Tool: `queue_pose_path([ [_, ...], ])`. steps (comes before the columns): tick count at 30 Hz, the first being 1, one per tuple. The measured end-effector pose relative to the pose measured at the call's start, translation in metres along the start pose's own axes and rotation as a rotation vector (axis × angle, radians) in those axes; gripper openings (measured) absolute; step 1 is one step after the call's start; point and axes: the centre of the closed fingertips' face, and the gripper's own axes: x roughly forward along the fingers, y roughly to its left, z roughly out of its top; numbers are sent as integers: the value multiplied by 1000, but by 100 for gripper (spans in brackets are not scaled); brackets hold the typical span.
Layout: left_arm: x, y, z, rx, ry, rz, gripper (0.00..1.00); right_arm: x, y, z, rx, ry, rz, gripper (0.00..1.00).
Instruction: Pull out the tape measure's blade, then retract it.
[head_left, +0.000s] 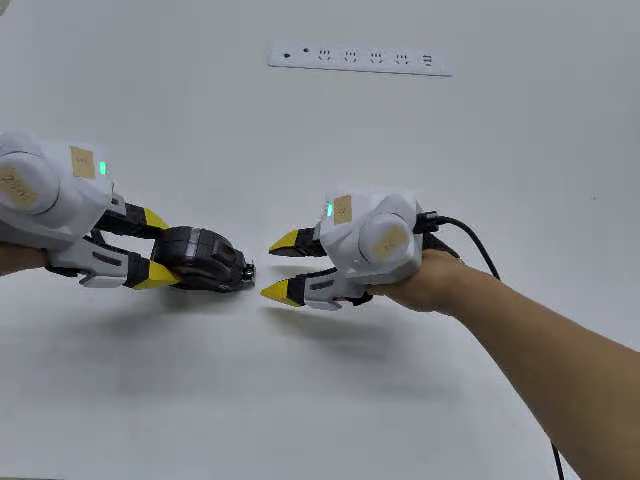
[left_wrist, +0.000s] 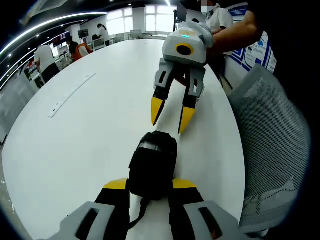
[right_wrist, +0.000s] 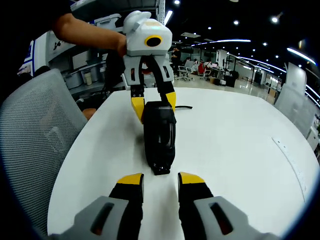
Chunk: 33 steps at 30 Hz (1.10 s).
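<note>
My left gripper (head_left: 160, 247) has its yellow-tipped jaws clamped on the rear of the black tape measure (head_left: 205, 258), one on each side of the case. The case lies on the white tabletop (head_left: 300, 400), left of its middle and well clear of the far edge, where a white power strip (head_left: 360, 58) lies. In the right gripper view, the blade's hook (right_wrist: 160, 171) sits at the mouth of the case, pointing at my right gripper (right_wrist: 161, 179). That claw is parted to a moderate width and holds nothing; its tips are just beside the hook, with a sliver of table between. A grey mesh chair (left_wrist: 270, 150) stands past the table's edge.
</note>
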Motion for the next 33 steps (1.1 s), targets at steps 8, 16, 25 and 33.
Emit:
queue_pose_path([
  [8,0,0,0,-2,7,-4,26,10,-4,2,10,4,0,22],
  [16,0,0,0,2,12,-7,26,18,-5,1,5,20,13,17],
  [25,0,1,-2,2,18,-10,26,28,-2,-1,-19,37,35,15],
  [33,0,1,-2,2,20,-5,26,28,-2,-1,-24,26,33,14],
])
